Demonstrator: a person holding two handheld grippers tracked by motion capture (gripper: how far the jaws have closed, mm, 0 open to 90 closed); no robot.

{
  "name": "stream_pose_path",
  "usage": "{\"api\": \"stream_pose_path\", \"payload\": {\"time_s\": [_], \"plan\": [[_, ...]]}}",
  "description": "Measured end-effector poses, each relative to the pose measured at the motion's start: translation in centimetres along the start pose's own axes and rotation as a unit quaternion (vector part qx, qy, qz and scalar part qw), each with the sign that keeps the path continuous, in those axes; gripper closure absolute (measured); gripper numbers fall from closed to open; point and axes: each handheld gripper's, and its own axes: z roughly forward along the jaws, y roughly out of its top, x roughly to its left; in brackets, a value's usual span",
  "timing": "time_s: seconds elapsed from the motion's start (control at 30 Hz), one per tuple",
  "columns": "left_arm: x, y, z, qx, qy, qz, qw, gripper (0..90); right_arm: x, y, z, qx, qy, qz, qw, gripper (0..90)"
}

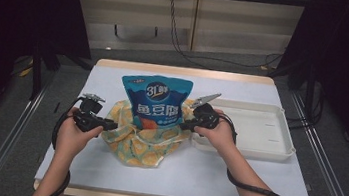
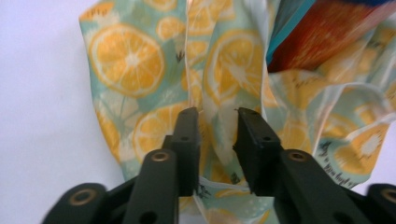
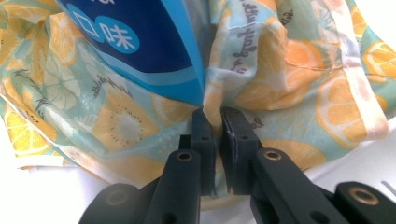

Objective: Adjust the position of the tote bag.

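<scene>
A blue snack packet (image 1: 155,103) stands upright inside a cloth bag (image 1: 141,147) printed with orange slices, at the middle of the table. My left gripper (image 1: 111,125) is at the bag's left edge. In the left gripper view its jaws (image 2: 217,116) stand apart with a fold of the cloth (image 2: 130,60) loose between them, and the packet's red and blue corner (image 2: 317,37) shows beyond. My right gripper (image 1: 187,124) is at the bag's right edge. In the right gripper view it (image 3: 212,114) is shut on a pinch of cloth (image 3: 289,60) beside the packet (image 3: 140,42).
A white tray (image 1: 241,149) lies right of the bag, close behind my right hand. The table (image 1: 203,177) has a white cover. Cables trail from both grippers along the forearms. Dark stands and a floor cable lie beyond the table's far edge.
</scene>
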Motion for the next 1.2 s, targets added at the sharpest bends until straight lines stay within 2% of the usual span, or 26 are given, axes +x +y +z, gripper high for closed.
{"api": "stream_pose_path", "payload": {"time_s": [0.13, 0.17, 0.23, 0.33, 0.4, 0.43, 0.53, 0.57, 0.63, 0.7, 0.8, 0.87, 1.0, 1.1, 1.2], "plan": [[0.0, 0.4, -0.6, -0.012, -0.001, 0.000, 0.9999, 63.3, 0.0, 0.0, 0.0, 0.000, -0.003, 0.007, 1.0000, 82.8], [0.0, 0.5, -0.8, -0.021, 0.007, -0.003, 0.9998, 63.1, 0.0, 0.0, 0.0, 0.000, -0.003, 0.006, 1.0000, 82.8], [0.0, 0.7, -1.3, -0.033, 0.005, -0.004, 0.9994, 62.8, 0.0, 0.0, 0.0, 0.000, -0.003, 0.003, 1.0000, 82.9], [-0.2, 1.0, -1.7, -0.038, 0.005, 0.004, 0.9993, 62.1, 0.0, 0.1, 0.0, 0.002, -0.004, 0.002, 1.0000, 83.0], [-0.4, 1.1, -1.8, -0.037, -0.003, 0.002, 0.9993, 66.2, 0.0, 0.1, 0.0, 0.000, -0.003, 0.001, 1.0000, 83.0], [-0.5, 1.2, -1.8, -0.041, -0.001, 0.003, 0.9992, 69.5, 0.0, 0.1, 0.0, 0.000, -0.002, 0.000, 1.0000, 82.9], [-0.9, 1.5, -2.0, -0.042, 0.004, 0.014, 0.9990, 74.2, 0.1, 0.1, 0.0, -0.002, -0.004, -0.001, 1.0000, 82.9], [-1.2, 1.6, -2.0, -0.050, 0.011, 0.015, 0.9986, 74.6, 0.1, 0.1, -0.1, 0.000, -0.004, -0.001, 1.0000, 82.9], [-1.5, 1.9, -2.2, -0.049, 0.004, 0.028, 0.9984, 76.9, 0.1, 0.1, -0.1, 0.001, -0.005, -0.001, 1.0000, 82.9], [-2.0, 2.0, -2.0, -0.056, 0.003, 0.027, 0.9980, 77.9, 0.1, 0.1, -0.1, 0.002, -0.005, -0.001, 1.0000, 82.9], [-2.4, 2.2, -1.5, -0.056, -0.011, 0.030, 0.9979, 78.0, 0.1, 0.1, -0.1, 0.002, -0.006, -0.001, 1.0000, 82.9], [-2.6, 2.2, -0.9, -0.056, -0.010, 0.031, 0.9979, 74.1, 0.1, 0.1, -0.1, 0.000, -0.006, 0.002, 1.0000, 82.9], [-2.6, 1.8, 0.5, -0.033, -0.016, 0.033, 0.9988, 73.4, 0.1, 0.0, -0.1, -0.003, -0.003, 0.002, 1.0000, 82.6], [-2.4, 1.0, 1.8, -0.004, -0.024, 0.030, 0.9992, 74.5, 0.1, -0.1, -0.1, -0.005, -0.008, 0.008, 0.9999, 81.3], [-2.3, 0.4, 2.7, 0.005, -0.024, 0.023, 0.9994, 75.3, -0.1, -0.2, -0.1, -0.011, -0.003, 0.007, 0.9999, 81.4]]}}
